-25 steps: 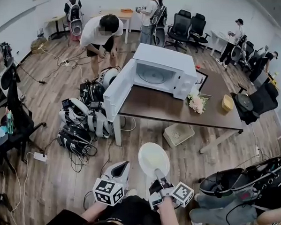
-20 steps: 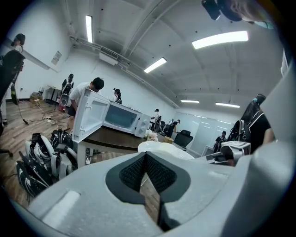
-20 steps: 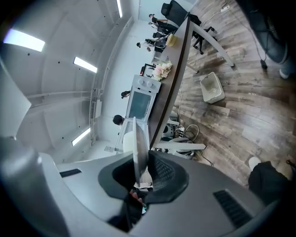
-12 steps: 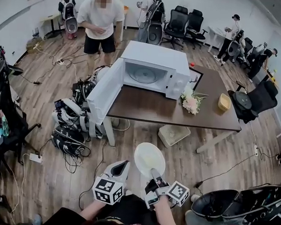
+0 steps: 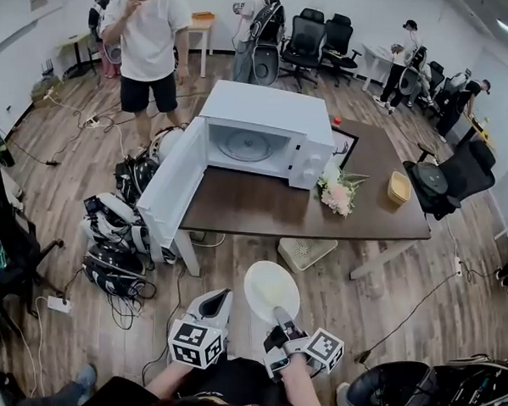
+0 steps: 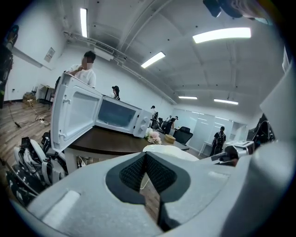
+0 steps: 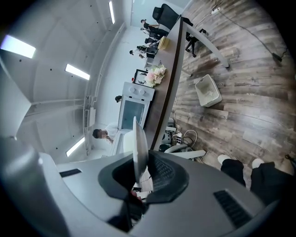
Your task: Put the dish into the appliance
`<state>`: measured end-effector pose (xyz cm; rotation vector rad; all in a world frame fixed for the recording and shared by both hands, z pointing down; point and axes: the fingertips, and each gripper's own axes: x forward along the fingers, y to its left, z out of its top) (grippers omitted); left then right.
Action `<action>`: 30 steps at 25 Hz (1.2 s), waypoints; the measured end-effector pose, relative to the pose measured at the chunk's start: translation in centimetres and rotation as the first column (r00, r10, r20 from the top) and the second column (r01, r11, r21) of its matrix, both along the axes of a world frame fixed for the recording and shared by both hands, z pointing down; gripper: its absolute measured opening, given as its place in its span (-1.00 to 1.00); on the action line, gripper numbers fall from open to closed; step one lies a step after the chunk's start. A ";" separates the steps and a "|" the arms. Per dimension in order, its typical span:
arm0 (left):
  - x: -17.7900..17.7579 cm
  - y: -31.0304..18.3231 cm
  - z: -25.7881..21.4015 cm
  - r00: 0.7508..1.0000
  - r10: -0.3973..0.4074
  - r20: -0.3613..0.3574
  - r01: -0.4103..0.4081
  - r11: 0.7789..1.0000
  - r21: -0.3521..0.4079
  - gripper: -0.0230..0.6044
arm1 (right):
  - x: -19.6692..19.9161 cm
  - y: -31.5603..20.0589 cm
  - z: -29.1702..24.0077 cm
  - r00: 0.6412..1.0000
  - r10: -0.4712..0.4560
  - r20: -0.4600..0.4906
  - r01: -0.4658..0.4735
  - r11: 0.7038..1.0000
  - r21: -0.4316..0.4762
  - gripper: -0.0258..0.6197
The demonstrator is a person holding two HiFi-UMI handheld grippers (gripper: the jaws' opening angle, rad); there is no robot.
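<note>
A white microwave (image 5: 262, 130) stands on the dark table (image 5: 262, 205) with its door (image 5: 171, 194) swung open to the left and the cavity facing me. My right gripper (image 5: 279, 316) is shut on the near rim of a white dish (image 5: 271, 288), held out over the floor short of the table. In the right gripper view the dish (image 7: 138, 141) shows edge-on between the pads, with the microwave (image 7: 134, 111) beyond. My left gripper (image 5: 219, 305) hangs beside it, shut and with nothing in it. The left gripper view shows the microwave (image 6: 118, 119) and dish (image 6: 169, 152).
Flowers (image 5: 338, 191) and a yellow bowl (image 5: 399, 188) lie on the table's right half. A white basket (image 5: 301, 253) sits on the floor under the table. Bags and cables (image 5: 116, 233) crowd the floor by the open door. A person (image 5: 148, 40) stands behind the table.
Both grippers and the dish have come closer to the table and microwave. The person behind the table has straightened up and stepped left.
</note>
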<state>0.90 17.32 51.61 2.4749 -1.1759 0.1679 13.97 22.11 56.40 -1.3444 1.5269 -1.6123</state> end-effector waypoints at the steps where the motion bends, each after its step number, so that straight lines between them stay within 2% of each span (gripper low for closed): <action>1: 0.0 -0.8 0.2 1.000 0.007 0.013 -0.007 1.000 0.003 -0.90 | 0.2 -0.8 0.0 1.000 0.003 -0.006 -0.003 1.000 -0.001 -0.78; 8: -0.7 -7.3 0.3 0.999 0.039 0.013 -0.038 0.999 -0.016 -0.90 | -0.1 -6.9 -0.3 0.999 0.032 -0.023 -0.032 0.999 -0.003 -0.78; 18: -1.5 -16.3 -0.7 0.994 0.104 0.014 -0.104 0.994 0.018 -0.90 | -2.4 -14.3 0.2 0.995 0.101 -0.002 -0.101 0.995 -0.019 -0.78; 21: -1.9 -18.1 -1.0 0.992 0.121 0.020 -0.122 0.992 0.043 -0.90 | -3.0 -16.1 0.5 0.992 0.129 0.017 -0.128 0.992 -0.016 -0.78; 30: -2.4 -20.9 -0.7 0.990 0.142 0.023 -0.142 0.989 0.026 -0.90 | -3.7 -19.7 0.7 0.985 0.162 0.049 -0.162 0.987 -0.020 -0.78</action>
